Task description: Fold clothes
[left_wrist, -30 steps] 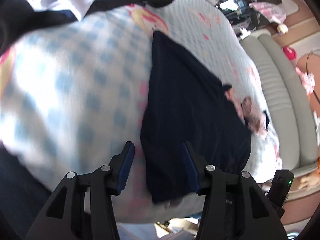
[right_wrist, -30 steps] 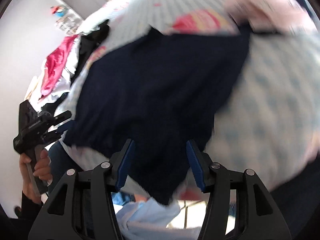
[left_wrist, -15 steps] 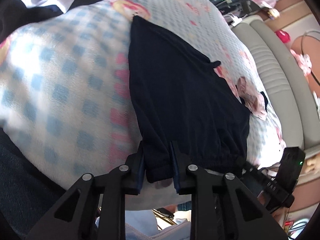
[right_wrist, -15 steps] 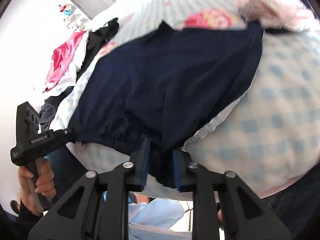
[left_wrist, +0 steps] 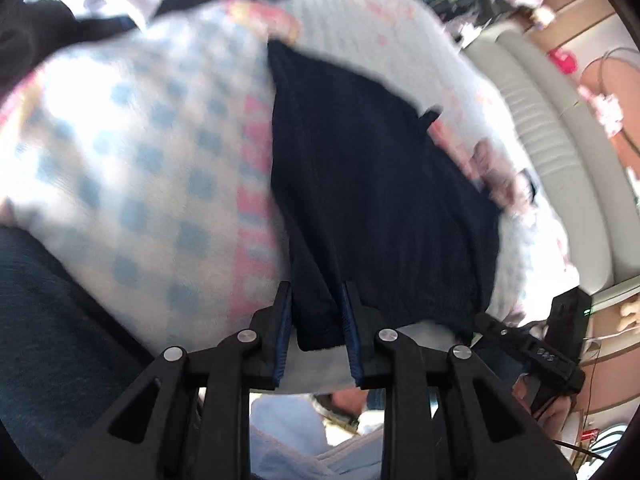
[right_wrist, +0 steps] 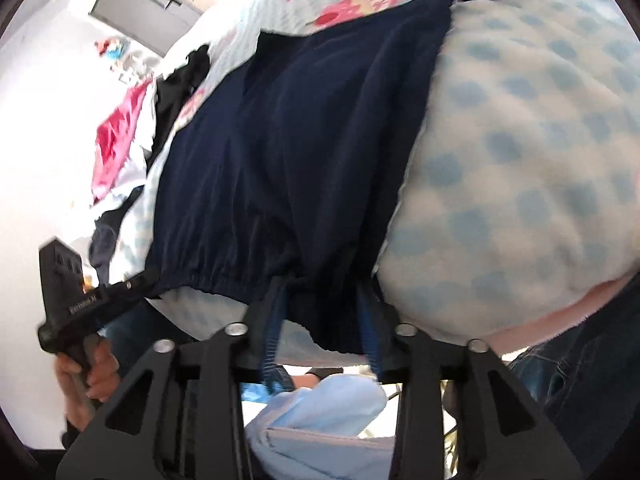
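Navy shorts [left_wrist: 372,184] lie flat on the checked blanket [left_wrist: 132,168] over the bed, waistband at the near edge. Left tongs [left_wrist: 316,312] clamped on one waistband corner. Right tongs [right_wrist: 320,312] have just been opening, waistband between the pads; cannot tell whether they pinch it. Judgement: both corners taken so the waistband lifts evenly for a fold away from the person.

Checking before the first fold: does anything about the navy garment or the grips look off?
The navy garment lies fairly flat on the checked blanket, elastic hem bunched at the near edge. The left gripper pinches one hem corner; the right gripper, jaws just widening, straddles gathered hem, so its hold looks loose. Otherwise nothing odd.
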